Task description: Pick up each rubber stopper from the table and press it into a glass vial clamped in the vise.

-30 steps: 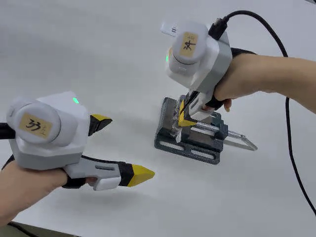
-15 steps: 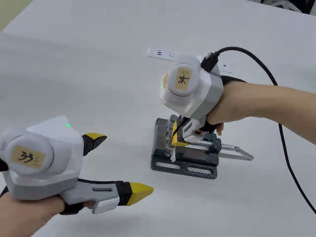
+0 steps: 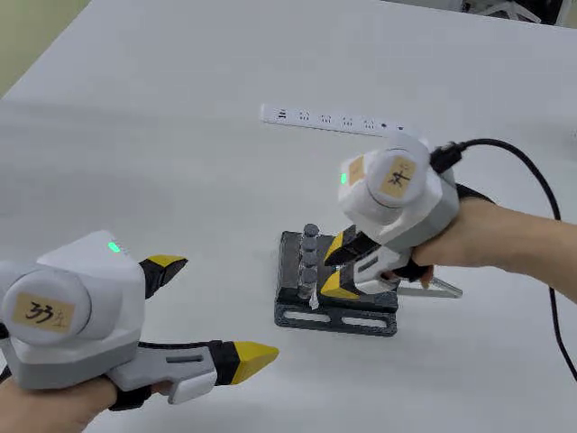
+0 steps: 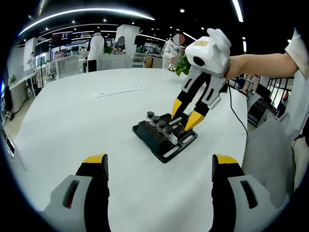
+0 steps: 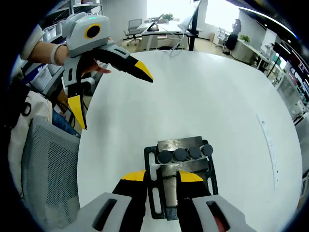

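a person at a white table (image 3: 180, 135) holds a gripper in each hand. the left gripper (image 3: 212, 311) hovers low at the near left of the head view, well apart from the work, its yellow-tipped jaws spread wide and gripping nothing. in the left gripper view the same two jaws (image 4: 159, 162) rise far apart from the bottom, pointing across bare table toward the vise.

the dark vise (image 3: 335, 311) sits on the table in front of the person. four grey rubber stoppers (image 5: 179, 154) stand in a tight row along its clamp, each seated on top of a glass vial (image 3: 307, 280); the vials stand upright, side by side and touching or nearly so. whether each stopper is pressed fully home cannot be told.

the right gripper (image 3: 335, 269) hangs just above the vise, on the side of its screw handle, tips angled down toward the row of vials. its jaws stand a narrow gap apart. in the right gripper view (image 5: 161, 178) the tips frame the vise's pale screw (image 5: 169, 188) below them and stop just short of the stoppers without touching them.

a white power strip (image 3: 329, 119) lies flat on the table beyond the vise, well apart from it. a black cable (image 3: 514, 153) loops from the back of the right gripper over the person's forearm. a grey mesh chair (image 5: 43, 169) stands beside the table's edge.
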`<state>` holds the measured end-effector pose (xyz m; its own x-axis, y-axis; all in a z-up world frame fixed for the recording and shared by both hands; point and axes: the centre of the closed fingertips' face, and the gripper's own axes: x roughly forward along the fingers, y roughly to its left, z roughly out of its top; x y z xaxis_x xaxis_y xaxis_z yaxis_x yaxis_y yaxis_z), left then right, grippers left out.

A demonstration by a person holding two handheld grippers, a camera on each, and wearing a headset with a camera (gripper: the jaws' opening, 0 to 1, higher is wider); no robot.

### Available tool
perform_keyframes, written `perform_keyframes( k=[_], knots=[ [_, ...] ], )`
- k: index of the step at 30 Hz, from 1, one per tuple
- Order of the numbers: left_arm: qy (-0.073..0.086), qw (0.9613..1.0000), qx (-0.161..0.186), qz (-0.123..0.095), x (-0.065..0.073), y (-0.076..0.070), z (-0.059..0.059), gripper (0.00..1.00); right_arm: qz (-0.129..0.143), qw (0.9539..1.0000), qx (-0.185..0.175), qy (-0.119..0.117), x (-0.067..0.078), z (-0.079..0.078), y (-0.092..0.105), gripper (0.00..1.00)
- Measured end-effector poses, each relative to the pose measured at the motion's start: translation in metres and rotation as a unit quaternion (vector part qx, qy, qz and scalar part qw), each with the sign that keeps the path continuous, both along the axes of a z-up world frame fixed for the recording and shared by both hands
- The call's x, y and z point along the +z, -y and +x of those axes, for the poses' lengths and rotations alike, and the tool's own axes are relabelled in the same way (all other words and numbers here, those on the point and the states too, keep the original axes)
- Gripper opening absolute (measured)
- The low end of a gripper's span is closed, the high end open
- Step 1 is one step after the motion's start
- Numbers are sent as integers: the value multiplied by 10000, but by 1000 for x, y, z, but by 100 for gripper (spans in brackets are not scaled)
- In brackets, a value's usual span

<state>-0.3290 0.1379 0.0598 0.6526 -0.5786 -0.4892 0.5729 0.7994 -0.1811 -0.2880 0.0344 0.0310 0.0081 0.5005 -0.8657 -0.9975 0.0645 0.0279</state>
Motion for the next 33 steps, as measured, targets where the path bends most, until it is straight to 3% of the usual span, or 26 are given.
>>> perform_keyframes(
  k=[6,10,14,18,21,24,33],
  knots=[
    [33,10000,-64,31,0,4,1,88,578,9966,-584,35,1,-7,25,34],
    [82,9999,-116,25,1,7,1,89,761,9943,-728,178,2,-12,42,44],
    [106,9997,-205,64,1,10,0,90,1002,9886,-1101,227,3,-19,60,52],
    [101,9996,-236,100,-1,10,-1,91,1052,9844,-1391,232,1,-29,79,58],
    [102,9996,-237,125,-1,10,-2,92,1193,9778,-1711,197,1,-39,92,62],
    [103,9996,-195,158,-2,9,-4,93,1252,9749,-1835,138,-2,-56,104,68],
    [97,9994,-165,292,-3,6,-13,99,1487,9617,-2301,48,-7,-84,122,82]
  ],
)
